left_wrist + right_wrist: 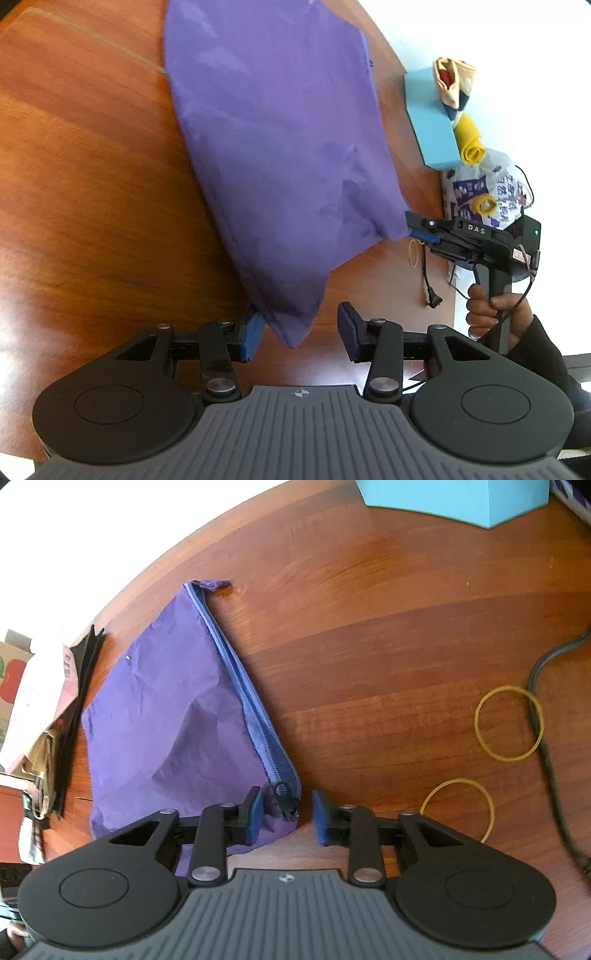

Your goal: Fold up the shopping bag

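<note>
A purple shopping bag (273, 147) lies flat on the wooden table (92, 184). In the left wrist view its near corner sits between the jaws of my left gripper (301, 338). The left pad touches the bag's edge and the right pad stands apart from it. In the right wrist view the bag (173, 720) shows its blue zipper (243, 686). The zipper's end lies inside the gap of my right gripper (287, 818), whose right pad stands clear of the cloth. The left wrist view also shows the right gripper (417, 230) at the bag's other corner, held by a hand (487, 310).
A turquoise box (428, 118) stands near the table's far edge beside a yellow rolled cloth (471, 144) and a printed plastic bag (480, 192). Two rubber bands (509, 722) and a black cable (546, 738) lie right of the right gripper. Papers and dark sheets (44, 701) are piled left of the bag.
</note>
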A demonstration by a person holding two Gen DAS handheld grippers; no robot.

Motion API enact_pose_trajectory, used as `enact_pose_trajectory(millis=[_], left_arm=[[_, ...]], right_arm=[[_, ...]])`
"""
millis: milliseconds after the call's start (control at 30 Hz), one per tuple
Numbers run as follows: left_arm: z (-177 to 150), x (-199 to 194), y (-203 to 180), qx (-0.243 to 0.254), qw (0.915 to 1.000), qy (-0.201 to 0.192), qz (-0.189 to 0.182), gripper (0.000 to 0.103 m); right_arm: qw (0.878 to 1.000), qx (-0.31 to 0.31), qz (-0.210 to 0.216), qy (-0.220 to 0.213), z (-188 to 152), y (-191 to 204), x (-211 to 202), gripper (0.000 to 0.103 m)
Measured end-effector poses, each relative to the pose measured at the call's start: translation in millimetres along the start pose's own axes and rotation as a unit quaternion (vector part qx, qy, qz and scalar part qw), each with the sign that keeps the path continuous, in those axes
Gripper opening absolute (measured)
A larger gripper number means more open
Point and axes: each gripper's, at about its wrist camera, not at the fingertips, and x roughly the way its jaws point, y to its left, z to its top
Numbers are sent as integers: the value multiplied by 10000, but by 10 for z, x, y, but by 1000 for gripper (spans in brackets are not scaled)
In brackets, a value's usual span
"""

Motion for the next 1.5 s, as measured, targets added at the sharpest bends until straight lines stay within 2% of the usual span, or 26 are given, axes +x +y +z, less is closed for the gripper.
enact_pose_trajectory(millis=[100, 267, 333, 433, 533, 633, 733, 767, 833, 967, 1000, 1067, 1167, 1333, 1500], left_arm=[[29, -51, -7, 27, 9997, -223, 37, 9], [93, -270, 60, 343, 9978, -536, -190, 4], [144, -344, 126, 407, 9974, -557, -210, 4], [217, -402, 206, 529, 9973, -492, -142, 3], [262, -394, 257, 686, 9972, -293, -35, 4], [251, -428, 279, 809, 9966, -114, 136, 8], [204, -591, 213, 1147, 9933, 2, 174, 29], [192, -659, 165, 1295, 9913, -14, 217, 36], [176, -779, 68, 1622, 9858, -105, 420, 38], [191, -876, -167, 2151, 9705, -536, 949, 42], [202, -857, -206, 2252, 9669, -598, 1039, 42], [238, -738, -336, 2591, 9538, -772, 1310, 42], [314, -475, -434, 2873, 9421, -784, 1543, 41], [294, -117, -550, 3271, 9275, -648, 1692, 40], [168, 41, -482, 3371, 9244, -377, 1746, 40]], right_arm=[[10000, -42, -16, -55, -4, 26, -22, 14], [9999, -122, -35, -108, -25, 100, -101, 12], [9999, -59, -1, -159, -25, 106, -153, 12], [9993, 184, 326, -85, -61, 64, -174, 12], [9997, 126, 219, 29, -140, 76, -113, 12], [9996, 146, 203, 116, -230, 115, -33, 12], [9997, -172, -16, 143, -306, 240, -13, 17], [9990, -391, -149, 125, -332, 323, -29, 29], [9970, -694, -336, 60, -362, 435, -71, 40], [9809, -1577, -1082, -348, -446, 781, -204, 52], [9759, -1781, -1187, -432, -468, 859, -217, 53], [9671, -2119, -1303, -540, -502, 1006, -215, 55], [9573, -2506, -1299, -619, -535, 1183, -181, 55], [9537, -2744, -1081, -587, -615, 1348, -58, 55], [9468, -2986, -1112, -440, -744, 1447, 170, 55]])
